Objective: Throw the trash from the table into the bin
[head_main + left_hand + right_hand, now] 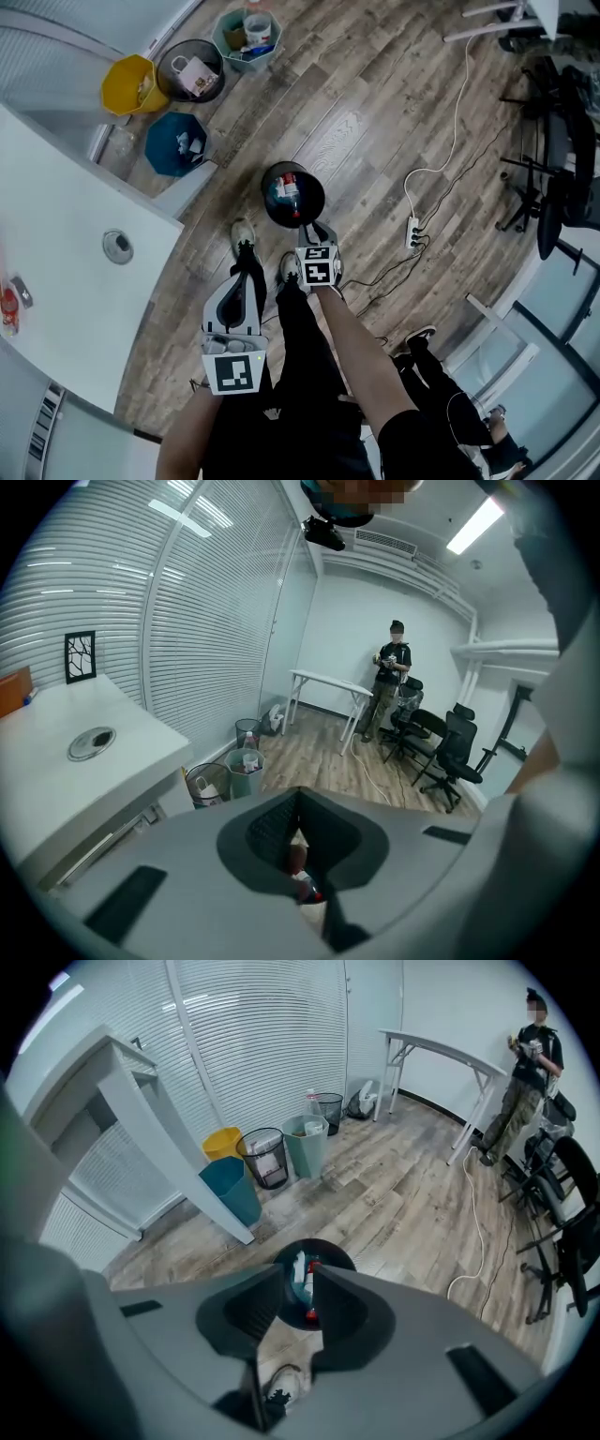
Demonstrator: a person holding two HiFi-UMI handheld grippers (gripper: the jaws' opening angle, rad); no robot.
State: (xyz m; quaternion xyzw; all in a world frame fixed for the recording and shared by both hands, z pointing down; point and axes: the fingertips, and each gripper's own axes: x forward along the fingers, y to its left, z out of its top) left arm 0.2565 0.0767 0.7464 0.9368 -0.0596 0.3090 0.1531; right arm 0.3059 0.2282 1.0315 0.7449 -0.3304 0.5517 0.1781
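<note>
Right gripper view: right tongs (302, 1274) stand a little apart and grip nothing. Through the narrow gap the black bin (330, 1251) shows directly below. Left gripper view: left tongs (300, 792) meet at the tips with nothing clamped; what shows in the hollow behind the tips is too small to name. In the head view the right tongs (309, 231) hang at the near rim of the black bin (317, 202), and the left tongs (246, 251) are beside it, over a shoe (242, 234). A bottle (286, 193) lies inside the bin, long axis along the tong gap, red end nearest. Beyond the bin are a teal bin (176, 143), a yellow bin (128, 84) and a mesh bin (190, 70). The white worktop (66, 234) is to the bin's left.
</note>
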